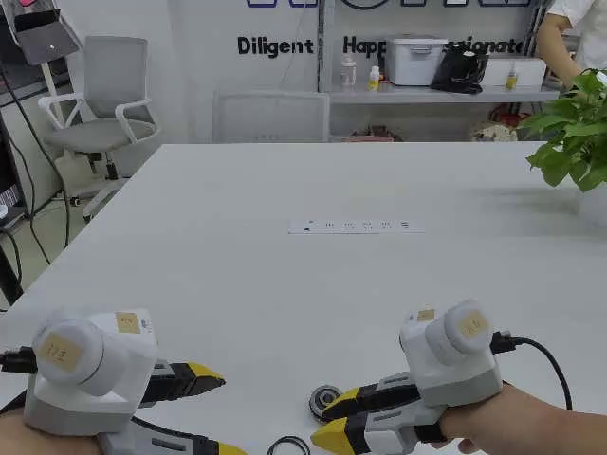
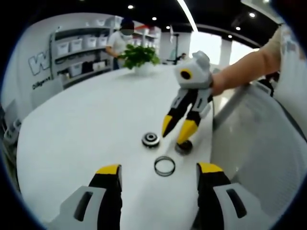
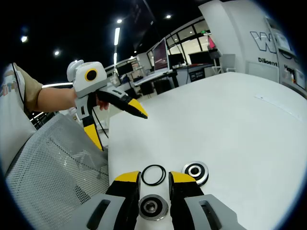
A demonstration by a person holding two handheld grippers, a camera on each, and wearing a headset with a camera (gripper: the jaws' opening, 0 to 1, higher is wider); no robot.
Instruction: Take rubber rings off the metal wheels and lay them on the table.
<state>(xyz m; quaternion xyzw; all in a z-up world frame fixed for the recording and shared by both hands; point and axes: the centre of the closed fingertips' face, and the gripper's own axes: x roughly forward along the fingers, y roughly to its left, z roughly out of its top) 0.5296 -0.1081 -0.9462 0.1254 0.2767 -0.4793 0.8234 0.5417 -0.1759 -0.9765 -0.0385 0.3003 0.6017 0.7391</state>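
My right gripper (image 3: pixel 154 184) is shut on a bare metal wheel (image 3: pixel 152 207) that sits between its jaws; this wheel (image 2: pixel 183 147) rests low at the table's near edge. Just ahead of its tips lies a loose black rubber ring (image 3: pixel 153 175) flat on the white table (image 1: pixel 313 284). Beside it a second wheel (image 3: pixel 195 171) with a dark rim stands free. In the head view that free wheel (image 1: pixel 324 400) lies just beyond the right gripper (image 1: pixel 324 424), with the ring (image 1: pixel 287 445) nearer me. My left gripper (image 2: pixel 159 168) is open and empty, pointing at the ring (image 2: pixel 164 166) and the free wheel (image 2: pixel 150 139).
A white socket strip (image 1: pixel 356 226) lies at the table's middle. A potted green plant (image 1: pixel 574 133) stands at the far right edge. Grey chairs (image 1: pixel 104 104) and a shelf with boxes (image 1: pixel 417 62) are beyond the table. A mesh chair back (image 3: pixel 53 163) is close to the near edge.
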